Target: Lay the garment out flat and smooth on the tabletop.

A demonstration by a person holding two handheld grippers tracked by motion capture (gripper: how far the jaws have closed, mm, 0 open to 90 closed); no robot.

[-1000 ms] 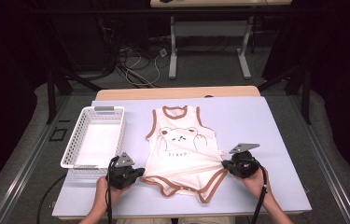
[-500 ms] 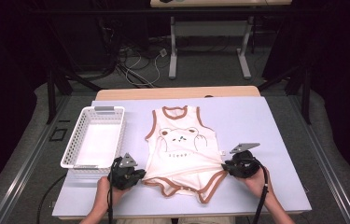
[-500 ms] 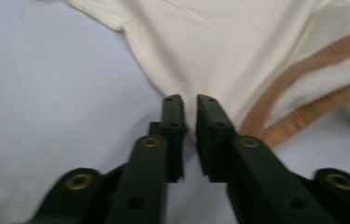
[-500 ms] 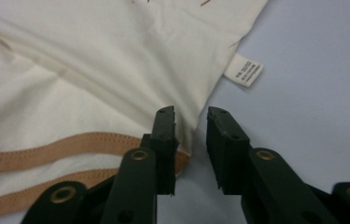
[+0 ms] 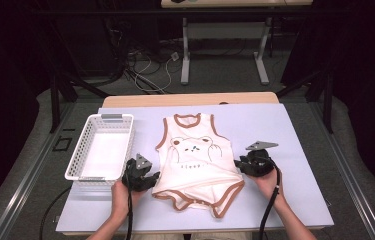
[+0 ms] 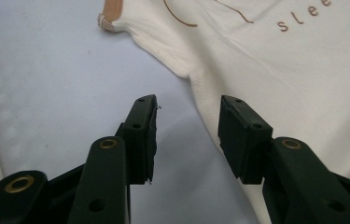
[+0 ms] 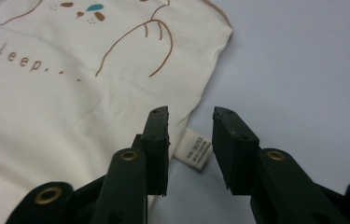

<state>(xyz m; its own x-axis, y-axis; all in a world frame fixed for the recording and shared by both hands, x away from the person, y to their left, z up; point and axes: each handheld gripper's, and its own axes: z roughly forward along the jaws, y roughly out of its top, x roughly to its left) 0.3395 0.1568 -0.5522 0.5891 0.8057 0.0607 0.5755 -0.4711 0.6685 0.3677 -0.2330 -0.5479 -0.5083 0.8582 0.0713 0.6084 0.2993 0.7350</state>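
The bodysuit (image 5: pixel 195 162) is lying flat in the middle of the desk (image 5: pixel 295 130), neck away from the person. It is cream with brown trim, and it is showing a drawn bear face with a blue nose and the brown word "sleep..." under it. A small white care tag (image 7: pixel 196 151) is sticking out at its side seam; its print is too small to read. The left gripper (image 6: pixel 186 121) is sitting at the left edge of the bodysuit, and its jaws have just been opening, pressing on nothing. The right gripper (image 7: pixel 190 126) is sitting at the right edge over the tag, its jaws also just opening, holding nothing. A white basket (image 5: pixel 82 145) is standing left of the bodysuit, with nothing in it.
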